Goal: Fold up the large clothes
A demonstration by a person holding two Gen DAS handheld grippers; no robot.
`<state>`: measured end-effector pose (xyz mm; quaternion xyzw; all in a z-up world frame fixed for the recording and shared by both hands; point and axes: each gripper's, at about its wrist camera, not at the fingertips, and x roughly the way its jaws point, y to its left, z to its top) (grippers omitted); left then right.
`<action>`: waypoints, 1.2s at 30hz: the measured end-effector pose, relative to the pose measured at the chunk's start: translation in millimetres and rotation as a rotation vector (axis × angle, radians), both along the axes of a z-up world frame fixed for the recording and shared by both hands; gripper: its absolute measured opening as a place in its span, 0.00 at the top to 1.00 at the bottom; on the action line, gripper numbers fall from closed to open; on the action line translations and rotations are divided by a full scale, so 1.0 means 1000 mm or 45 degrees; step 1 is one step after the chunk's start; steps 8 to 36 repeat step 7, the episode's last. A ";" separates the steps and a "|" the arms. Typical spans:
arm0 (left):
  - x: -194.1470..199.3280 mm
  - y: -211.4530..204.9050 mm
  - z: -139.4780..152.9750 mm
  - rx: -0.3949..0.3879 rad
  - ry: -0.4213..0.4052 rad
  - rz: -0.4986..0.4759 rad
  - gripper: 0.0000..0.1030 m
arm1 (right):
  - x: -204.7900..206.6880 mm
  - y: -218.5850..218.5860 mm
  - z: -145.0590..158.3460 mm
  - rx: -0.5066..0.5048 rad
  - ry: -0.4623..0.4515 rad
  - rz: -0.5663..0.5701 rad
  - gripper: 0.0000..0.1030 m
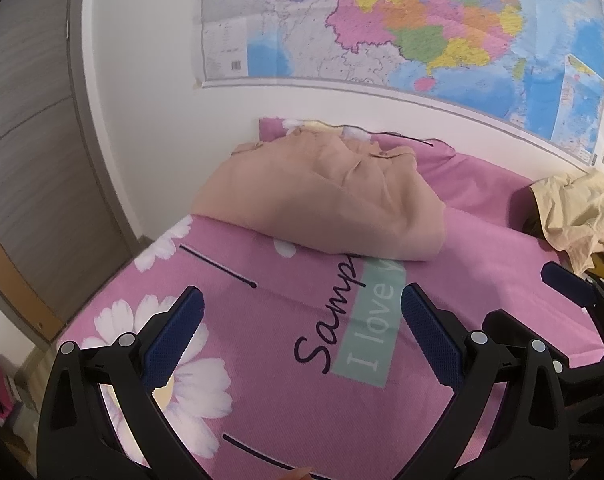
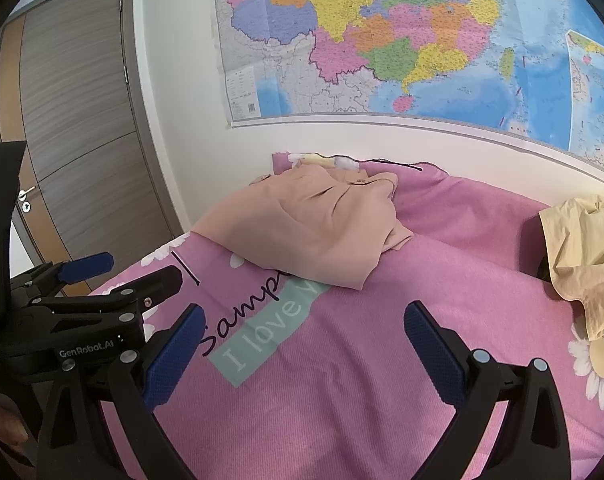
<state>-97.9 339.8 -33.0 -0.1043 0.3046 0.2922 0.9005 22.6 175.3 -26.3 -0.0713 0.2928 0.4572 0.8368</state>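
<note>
The peach shirt [image 1: 322, 196] lies folded on the pink bed [image 1: 482, 300] near the wall; soft, light, limp cloth, likely best pinched at an edge. Both grippers [image 1: 302, 336] [image 2: 302, 356] hover empty, fingers apart.

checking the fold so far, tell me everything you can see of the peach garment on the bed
The peach garment is a light, matte woven piece, folded into a rough, soft bundle with creases running across its top. Small buttoned tabs show at its far end, near the wall. It lies on the pink bedsheet, its near edge covering part of the printed lettering. Nothing else touches it: both grippers, left and right, are open and short of it, and the yellow garment lies apart to the right.
</note>
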 end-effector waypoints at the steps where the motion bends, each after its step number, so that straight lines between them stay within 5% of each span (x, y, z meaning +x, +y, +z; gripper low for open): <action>1: 0.000 0.000 -0.001 -0.003 0.001 0.007 0.05 | 0.000 0.000 0.000 0.000 0.002 0.002 0.06; 36: 0.000 0.001 -0.004 -0.025 0.011 -0.008 0.05 | -0.001 -0.003 0.000 0.003 -0.004 -0.003 0.06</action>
